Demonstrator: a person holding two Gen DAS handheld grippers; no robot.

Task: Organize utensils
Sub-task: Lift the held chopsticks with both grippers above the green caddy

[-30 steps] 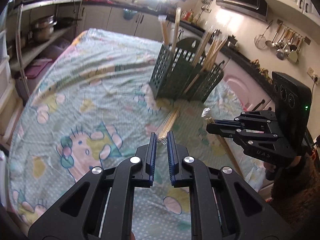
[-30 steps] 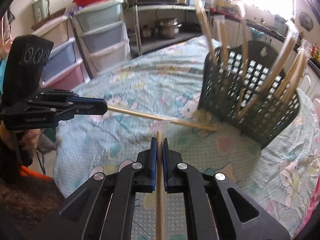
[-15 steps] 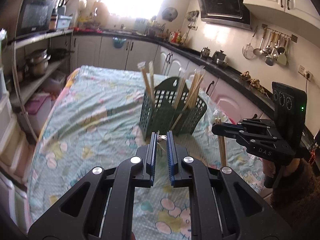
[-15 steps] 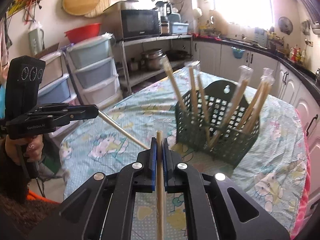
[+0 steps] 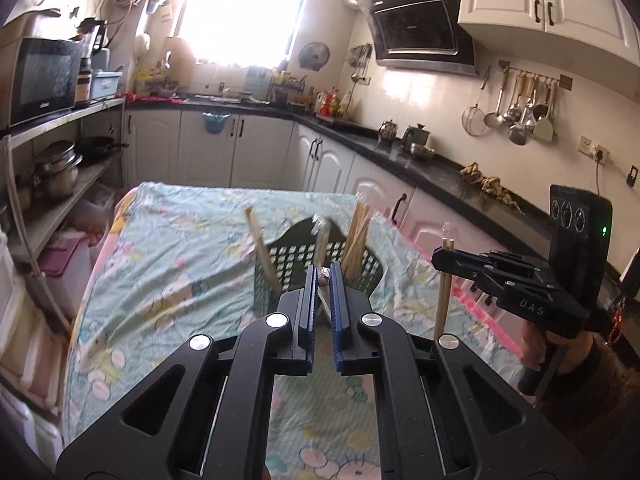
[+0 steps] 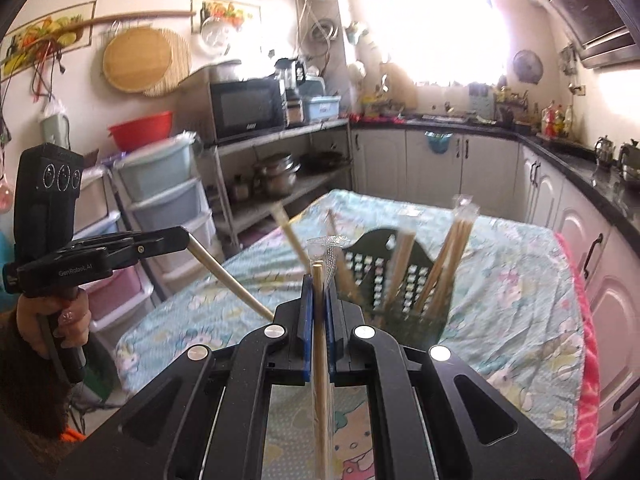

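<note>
1. Green basket point(image 5: 320, 276) on the table point(image 5: 168, 272) already holds several wrapped chopstick pairs point(image 6: 448, 256); we judge sorting well under way.
2. Two pairs are not yet in: the left gripper point(image 5: 323, 280) is clenched on one point(image 6: 228, 276), the right gripper point(image 6: 318, 292) on another point(image 6: 319, 352).
3. Right view shows the left's pair full length; left view shows only its tip, but also the right's pair upright point(image 5: 443, 284).

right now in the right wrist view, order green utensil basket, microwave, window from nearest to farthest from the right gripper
1. green utensil basket, just ahead of the right gripper, on the table
2. microwave, on the shelf, upper left
3. window, far wall, top right
</note>
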